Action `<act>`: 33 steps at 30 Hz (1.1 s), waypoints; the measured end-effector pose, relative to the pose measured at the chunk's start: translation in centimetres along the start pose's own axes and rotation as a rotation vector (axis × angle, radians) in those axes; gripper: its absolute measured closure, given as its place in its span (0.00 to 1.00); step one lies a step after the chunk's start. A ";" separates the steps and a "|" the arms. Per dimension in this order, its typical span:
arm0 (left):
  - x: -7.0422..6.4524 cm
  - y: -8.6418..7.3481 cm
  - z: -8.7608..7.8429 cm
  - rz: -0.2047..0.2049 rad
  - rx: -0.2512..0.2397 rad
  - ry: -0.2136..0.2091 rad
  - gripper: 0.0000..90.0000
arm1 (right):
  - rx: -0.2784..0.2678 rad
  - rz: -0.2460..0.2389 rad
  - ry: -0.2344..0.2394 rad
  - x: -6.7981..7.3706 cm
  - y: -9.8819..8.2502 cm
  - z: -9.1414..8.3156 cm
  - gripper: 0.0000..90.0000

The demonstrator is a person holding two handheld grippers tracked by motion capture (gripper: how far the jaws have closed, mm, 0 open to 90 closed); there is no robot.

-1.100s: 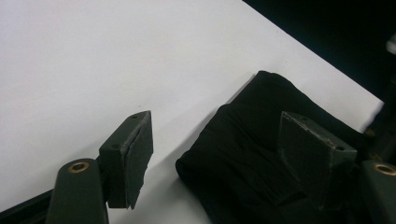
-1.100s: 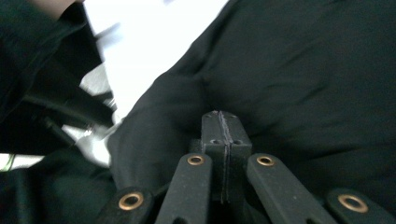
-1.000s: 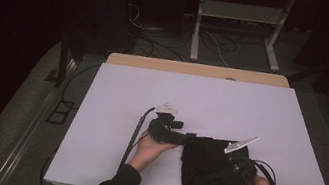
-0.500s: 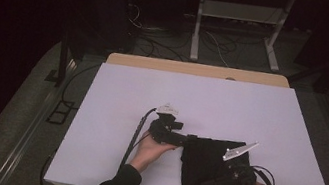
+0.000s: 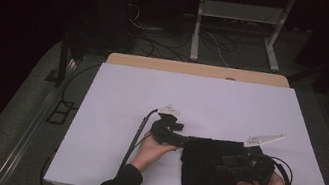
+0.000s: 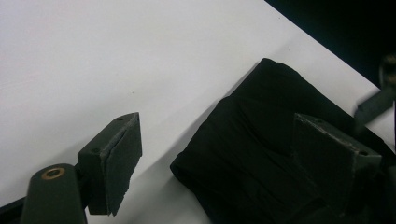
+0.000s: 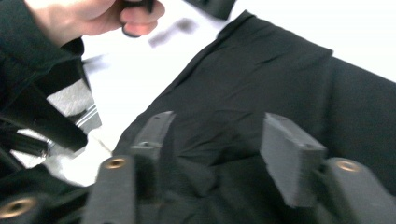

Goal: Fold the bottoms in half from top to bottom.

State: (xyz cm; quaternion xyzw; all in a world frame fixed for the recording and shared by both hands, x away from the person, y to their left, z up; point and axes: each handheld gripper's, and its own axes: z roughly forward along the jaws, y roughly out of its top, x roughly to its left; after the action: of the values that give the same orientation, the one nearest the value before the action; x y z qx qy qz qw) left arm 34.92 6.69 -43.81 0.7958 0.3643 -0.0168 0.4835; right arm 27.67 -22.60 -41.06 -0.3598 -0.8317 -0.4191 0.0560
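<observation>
Two grippers work at a folded black cloth (image 5: pixel 216 180) lying on the near edge of the white table (image 5: pixel 202 99), toward its right side. Left gripper (image 6: pixel 210 163) sits at the cloth's far-left corner, jaws spread wide, nothing pinched. Right gripper (image 7: pixel 215 154) hangs over the cloth's right half; its jaws have just been opening, fabric below, unpinched.

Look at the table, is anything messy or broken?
Nothing looks broken or spilled. The folded black cloth lies fairly square on the white table, with soft wrinkles near the right gripper. Its near end hangs over the table's edge.
</observation>
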 end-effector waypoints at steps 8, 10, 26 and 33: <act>0.1 -0.1 0.4 -0.004 0.016 -0.006 0.16 | -0.038 0.057 -0.074 -2.0 0.2 -1.2 0.12; 0.2 -0.1 0.5 -0.007 0.017 -0.006 0.16 | -0.040 0.065 -0.088 -2.4 0.3 -1.4 0.04; 0.8 -0.4 1.1 -0.023 0.044 -0.009 0.15 | -0.061 0.133 -0.161 -6.9 0.6 -2.5 0.04; 1.0 -0.5 1.3 -0.038 0.051 -0.020 0.16 | -0.052 0.179 -0.174 -9.0 0.4 -2.3 0.10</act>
State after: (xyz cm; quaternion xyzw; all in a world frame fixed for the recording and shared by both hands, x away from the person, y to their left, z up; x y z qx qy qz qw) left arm 35.83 6.35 -45.26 0.8006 0.3741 -0.0432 0.4662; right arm 34.07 -29.08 -42.86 -0.4686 -0.7870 -0.4012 0.0115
